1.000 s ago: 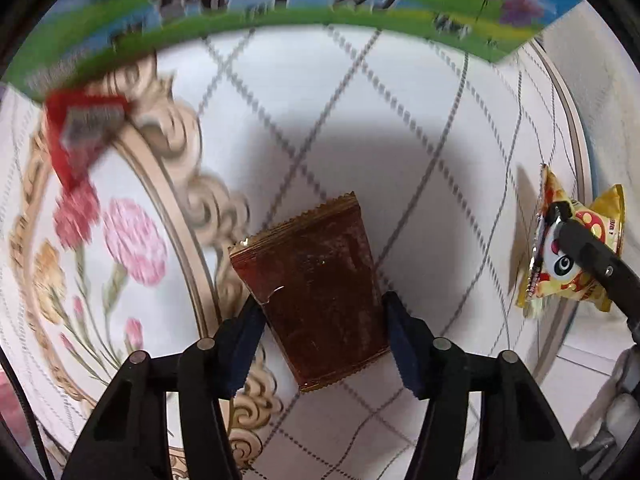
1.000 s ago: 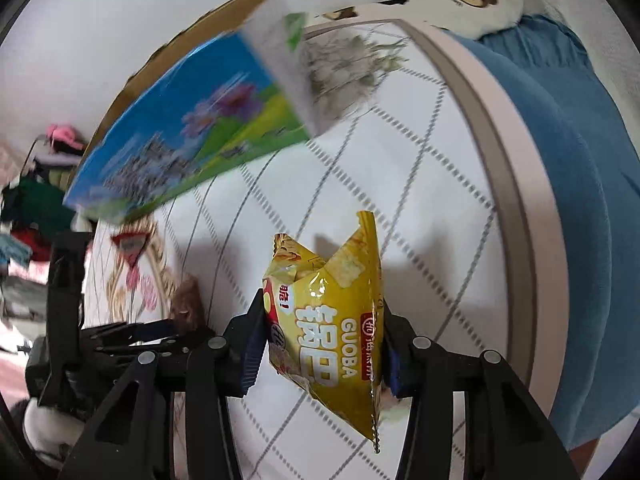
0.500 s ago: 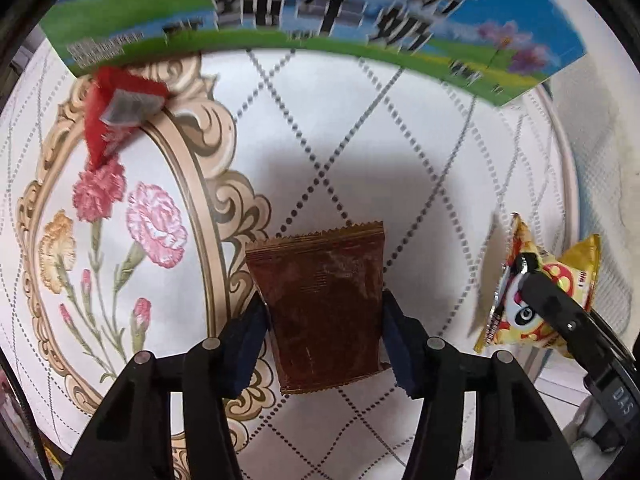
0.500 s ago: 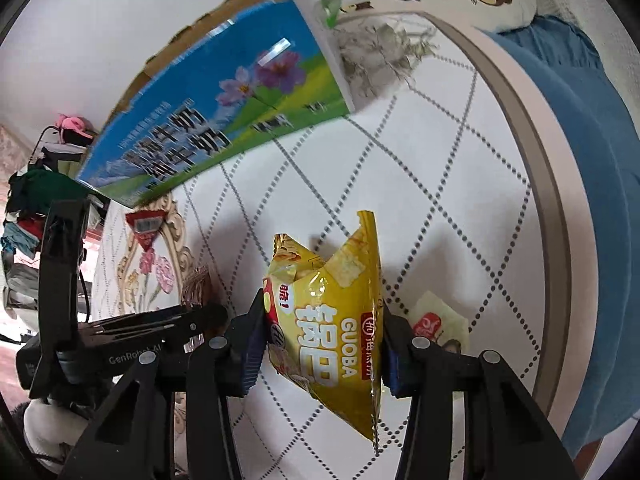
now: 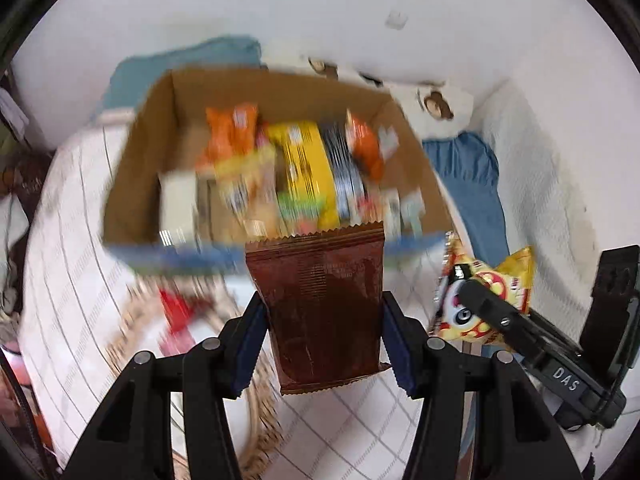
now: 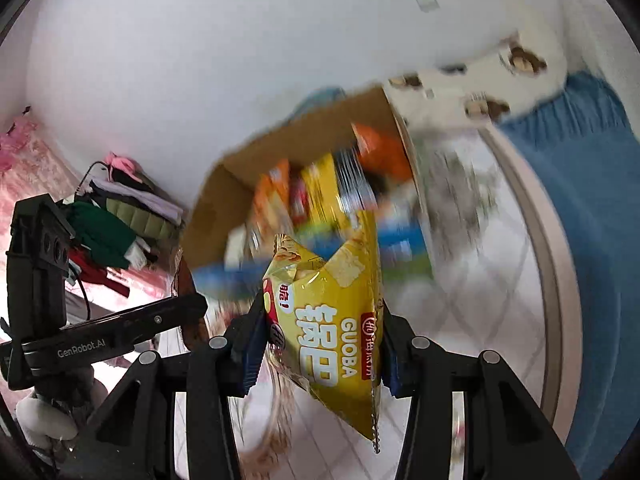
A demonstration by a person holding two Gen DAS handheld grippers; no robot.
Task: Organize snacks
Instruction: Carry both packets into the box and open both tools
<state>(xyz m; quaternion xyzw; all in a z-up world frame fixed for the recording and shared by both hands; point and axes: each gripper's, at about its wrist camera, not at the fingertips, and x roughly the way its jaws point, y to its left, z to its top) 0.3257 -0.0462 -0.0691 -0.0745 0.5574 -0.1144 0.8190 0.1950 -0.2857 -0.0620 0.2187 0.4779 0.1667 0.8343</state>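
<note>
My left gripper is shut on a dark brown snack packet, held up in front of the open cardboard box. The box holds several snack bags, orange, yellow and silver. My right gripper is shut on a yellow GUOBA chip bag, also held above the table, and shows at the right of the left wrist view. The box lies ahead in the right wrist view. A red packet lies on the tablecloth, blurred.
The round table has a white quilted cloth with a floral border. A blue seat and a white bear-print cushion stand to the right. A pile of clothes is at the left. A white wall is behind.
Both grippers have lifted and tilted up with their packets. The views went from looking down on the tablecloth to looking into the open box.
</note>
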